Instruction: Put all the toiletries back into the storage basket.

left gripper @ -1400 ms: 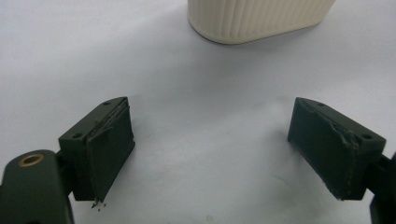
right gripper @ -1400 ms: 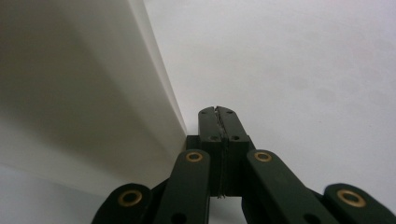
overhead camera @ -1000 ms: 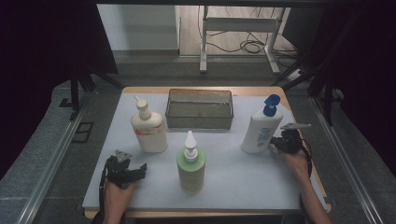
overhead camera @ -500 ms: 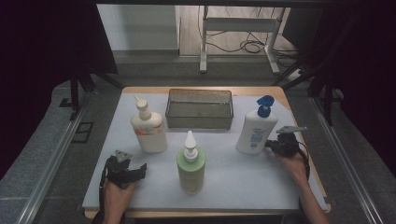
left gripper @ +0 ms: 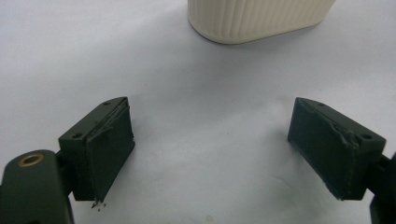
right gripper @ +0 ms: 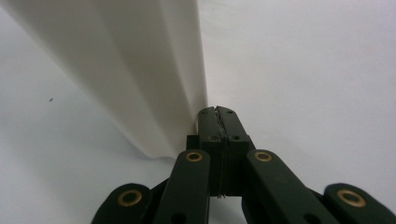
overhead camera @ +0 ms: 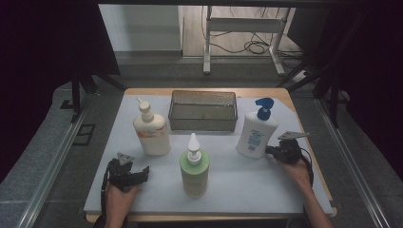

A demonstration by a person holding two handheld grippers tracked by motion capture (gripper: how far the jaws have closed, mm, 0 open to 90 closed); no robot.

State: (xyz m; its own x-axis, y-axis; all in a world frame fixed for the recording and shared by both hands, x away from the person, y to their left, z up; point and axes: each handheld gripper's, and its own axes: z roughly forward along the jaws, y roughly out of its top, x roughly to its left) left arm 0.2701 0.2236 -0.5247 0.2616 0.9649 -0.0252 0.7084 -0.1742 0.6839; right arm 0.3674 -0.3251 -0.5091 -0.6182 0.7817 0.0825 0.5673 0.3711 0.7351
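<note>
Right tool (overhead camera: 269, 150) closed, jaws pressed flat together with nothing between, tips touching the lower side of a white pump bottle (overhead camera: 256, 130) with a blue pump head. In the right gripper view, shut jaws (right gripper: 217, 114) butted against the bottle's ribbed white wall (right gripper: 140, 70) just above the desk. Bottle upright at the right of the desk, near the right end of a tray.

Left tool (overhead camera: 138, 173) low at the front left, held in a hand (overhead camera: 119, 199), jaws spread wide and empty; in the left gripper view, the tool (left gripper: 210, 144) gaping over bare white sheet, with the ribbed base of a cream bottle (left gripper: 257, 18) just ahead.

Dark, see-through tray (overhead camera: 203, 110) at the back middle, nothing visible inside. Cream bottle (overhead camera: 151, 130) with an orange label standing left of it. Green bottle (overhead camera: 194, 167) with a white pointed cap at the front middle, apart from the others.

White sheet (overhead camera: 237, 190) covering a wooden desk (overhead camera: 280, 91). Grey floor all around, metal rails at both sides, a white frame and loose cables (overhead camera: 252, 45) beyond, dark surroundings.
</note>
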